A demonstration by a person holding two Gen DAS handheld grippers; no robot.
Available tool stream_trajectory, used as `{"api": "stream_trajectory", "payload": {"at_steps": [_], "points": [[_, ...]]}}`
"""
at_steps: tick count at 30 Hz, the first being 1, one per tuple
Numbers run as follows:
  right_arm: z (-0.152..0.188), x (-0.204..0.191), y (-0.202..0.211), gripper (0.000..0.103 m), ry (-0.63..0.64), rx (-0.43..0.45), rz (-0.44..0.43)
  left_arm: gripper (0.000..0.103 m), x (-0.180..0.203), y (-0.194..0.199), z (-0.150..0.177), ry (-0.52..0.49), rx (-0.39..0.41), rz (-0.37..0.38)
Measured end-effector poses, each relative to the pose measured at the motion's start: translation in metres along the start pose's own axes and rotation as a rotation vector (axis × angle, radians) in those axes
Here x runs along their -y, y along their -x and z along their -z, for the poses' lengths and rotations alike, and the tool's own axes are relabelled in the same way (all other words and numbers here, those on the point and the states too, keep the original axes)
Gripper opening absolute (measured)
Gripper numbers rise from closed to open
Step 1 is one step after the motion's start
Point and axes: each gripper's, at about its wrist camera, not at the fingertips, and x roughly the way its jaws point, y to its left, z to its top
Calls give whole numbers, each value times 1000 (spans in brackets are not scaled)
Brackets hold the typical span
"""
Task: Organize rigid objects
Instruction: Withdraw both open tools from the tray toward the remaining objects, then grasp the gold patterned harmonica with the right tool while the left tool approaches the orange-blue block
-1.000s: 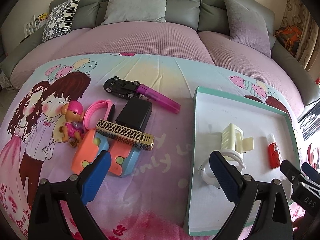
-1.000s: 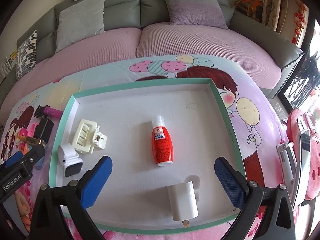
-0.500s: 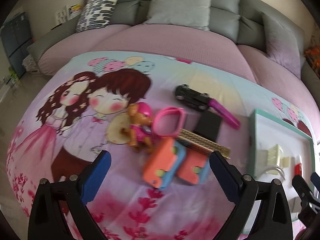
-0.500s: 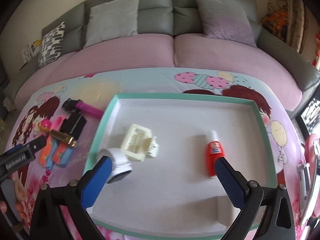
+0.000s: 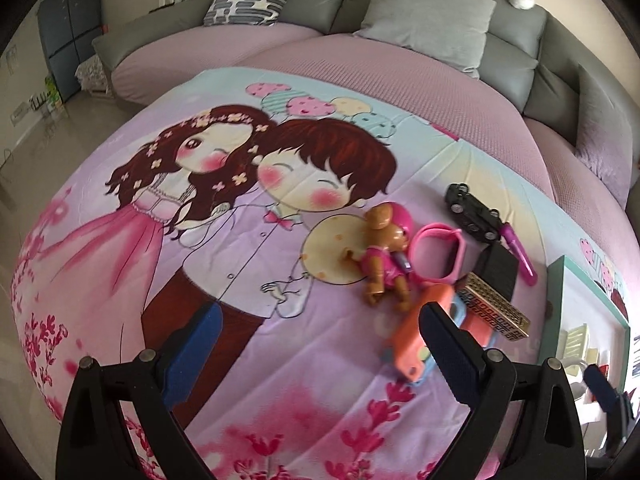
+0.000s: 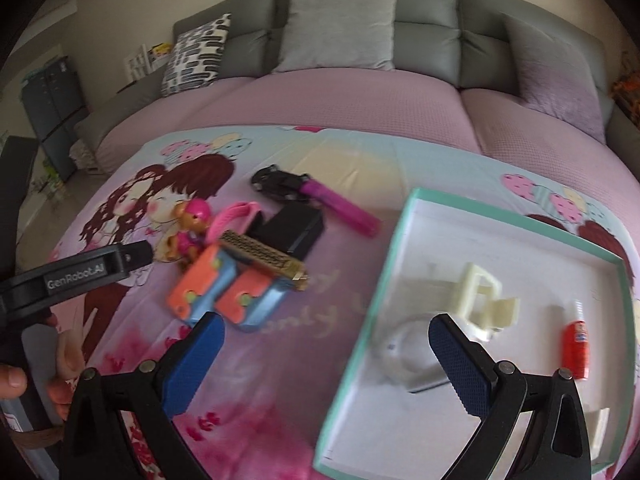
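You are partway through: the tray (image 6: pixel 404 236) already holds a cream clip (image 6: pixel 482 298), a red bottle (image 6: pixel 575 347) and a blurred white piece near its left wall, while a pile left of the tray is not yet sorted. In that pile, nearest the tray, lie a gold-patterned bar (image 6: pixel 262 254) across an orange-and-blue toy (image 6: pixel 224 298), a black box (image 6: pixel 296 228) behind them, and a pink pen (image 6: pixel 340 208) touching a black car (image 6: pixel 278 182) farther back. Farthest from the tray are a pink ring (image 5: pixel 438 254) and a dog figure (image 5: pixel 386 256). Your left gripper (image 5: pixel 316 356) is spread wide and empty over the cloth left of the pile; your right gripper (image 6: pixel 328 362) is also wide and empty, straddling the tray's left wall. The pile is crowded, so I judge the bar must come off before the toy lifts cleanly. A sofa (image 6: pixel 360 92) with cushions sits behind the tray, out of your way.
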Motion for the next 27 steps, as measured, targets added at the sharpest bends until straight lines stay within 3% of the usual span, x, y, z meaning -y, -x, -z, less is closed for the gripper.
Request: {"api": "stream_trajectory", "payload": {"at_steps": [5, 12, 16, 23, 27], "points": [[-3, -15, -14, 101, 17, 7, -6, 99, -12, -10, 0, 33, -31, 2], [-15, -17, -30, 83, 3, 9, 17, 99, -18, -22, 2, 40, -69, 26], [-24, -18, -42, 81, -10, -1, 20, 99, -27, -28, 2, 70, -80, 18], [-38, -36, -61, 75, 77, -10, 33, 99, -40, -32, 1, 106, -87, 17], [-34, -40, -70, 64, 80, -36, 27, 99, -38, -35, 2, 98, -97, 23]]}}
